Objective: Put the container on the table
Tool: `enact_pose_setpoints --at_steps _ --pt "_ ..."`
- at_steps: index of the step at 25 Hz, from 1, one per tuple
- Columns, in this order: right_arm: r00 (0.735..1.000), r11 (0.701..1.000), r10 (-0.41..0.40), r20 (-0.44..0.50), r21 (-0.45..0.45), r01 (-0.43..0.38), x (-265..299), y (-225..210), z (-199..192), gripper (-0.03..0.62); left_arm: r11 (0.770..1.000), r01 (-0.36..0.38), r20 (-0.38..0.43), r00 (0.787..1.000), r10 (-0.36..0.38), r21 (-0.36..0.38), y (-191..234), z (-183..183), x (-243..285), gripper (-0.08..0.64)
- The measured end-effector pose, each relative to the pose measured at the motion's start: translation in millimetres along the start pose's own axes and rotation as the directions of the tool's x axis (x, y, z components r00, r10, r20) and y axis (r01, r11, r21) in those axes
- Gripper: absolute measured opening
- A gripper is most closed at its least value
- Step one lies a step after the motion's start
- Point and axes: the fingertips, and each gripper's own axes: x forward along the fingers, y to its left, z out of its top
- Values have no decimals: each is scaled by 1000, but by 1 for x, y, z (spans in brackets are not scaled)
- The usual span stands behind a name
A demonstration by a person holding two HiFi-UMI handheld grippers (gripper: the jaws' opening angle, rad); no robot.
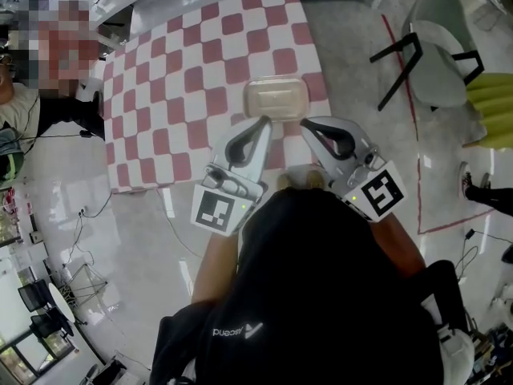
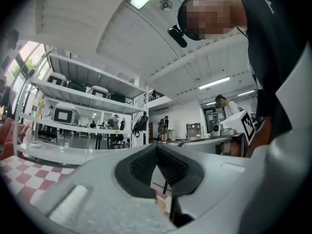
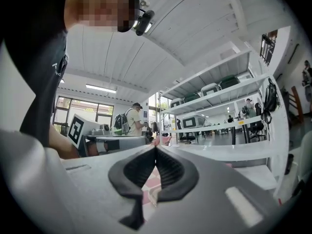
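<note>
In the head view a beige lidded container lies on the table, which has a red-and-white checked cloth, close to its near edge. My left gripper hovers just in front of the container's near left corner, my right gripper just in front of its near right corner. Neither touches it. In the left gripper view the left gripper has its black pads pressed together with nothing between them. The right gripper looks the same in its own view. Both point level across the room.
A chair with black legs stands on the floor at the upper right, with a yellow-green object beside it. A person sits at the table's left end. White shelves with boxes line the far wall.
</note>
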Motion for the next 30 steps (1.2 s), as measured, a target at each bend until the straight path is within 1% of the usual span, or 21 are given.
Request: enact_pose_setpoints --at_steps 3,8,13,30 --pt "1000 1000 0 15 -11 0 1 4 4 3 1000 22 3 1000 -22 0 -7 1 -1 11" --pt "1000 1000 10 14 -20 -9 2 6 5 3 1000 28 -5 1000 -28 -4 -10 -1 -2 11" --pt "1000 1000 10 8 -26 -10 1 7 5 3 999 20 5 1000 -20 -31 -7 0 -5 11" --pt "1000 999 21 5 -24 -21 0 6 3 2 999 13 7 1000 -13 -35 -6 -1 -2 11"
